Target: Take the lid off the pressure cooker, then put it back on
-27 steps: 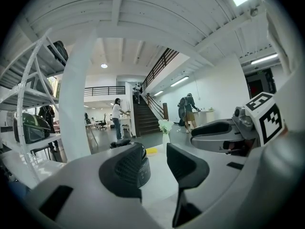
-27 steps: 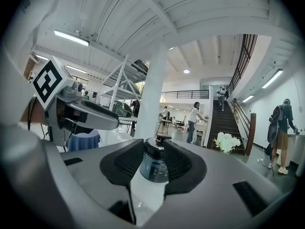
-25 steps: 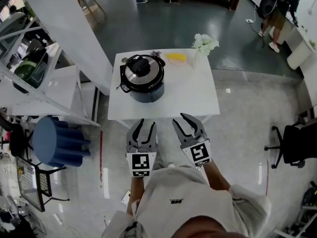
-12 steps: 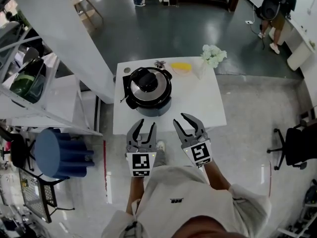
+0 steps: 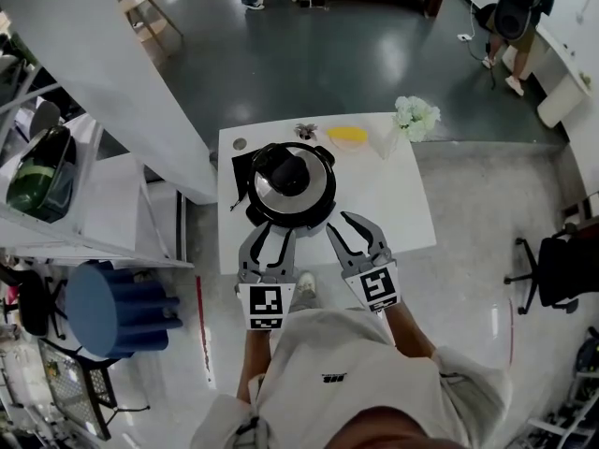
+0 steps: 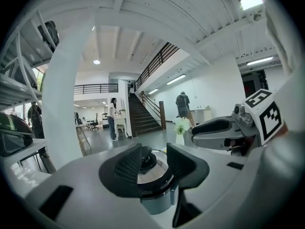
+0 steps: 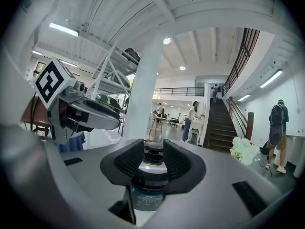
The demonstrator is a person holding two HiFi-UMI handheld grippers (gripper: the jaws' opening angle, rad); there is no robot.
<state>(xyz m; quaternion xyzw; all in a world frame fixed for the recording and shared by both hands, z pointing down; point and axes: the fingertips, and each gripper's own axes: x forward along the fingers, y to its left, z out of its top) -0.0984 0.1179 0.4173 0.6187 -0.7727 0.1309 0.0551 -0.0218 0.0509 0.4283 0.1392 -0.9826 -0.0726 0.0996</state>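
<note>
Your left gripper [image 5: 274,233] and right gripper [image 5: 349,229] are held side by side over the near edge of the white desk [image 5: 388,204], both pointing away from you at the pressure cooker [image 5: 290,187]; the marker cubes face up at you.

In the left gripper view the fingers [image 6: 129,165] stand a little apart with nothing between them; the cooker shows through the gap, on the desk beyond the tips. The right gripper view shows the same thing; its fingers [image 7: 125,162] are parted and empty, with the cooker's dark blue body and steel top framed between them. From the head view the right fingers look spread wider than the left ones.

The cooker stands on the left half of the desk; its lid [image 5: 298,195] is on, shiny steel with a black knob [image 5: 281,165] on top. Your left fingertips lie just at the cooker's near rim in the head view; whether they touch it you cannot tell from there. The right fingertips sit just beside the cooker on its right.

At the far edge of the desk lie a yellow thing [image 5: 348,136] and a small dark object [image 5: 305,130]; a bunch of white flowers [image 5: 416,115] stands at the far right corner. A blue stool [image 5: 108,297] is on the floor to your left; a person with a backpack [image 5: 517,7] stands well away at the far right.
</note>
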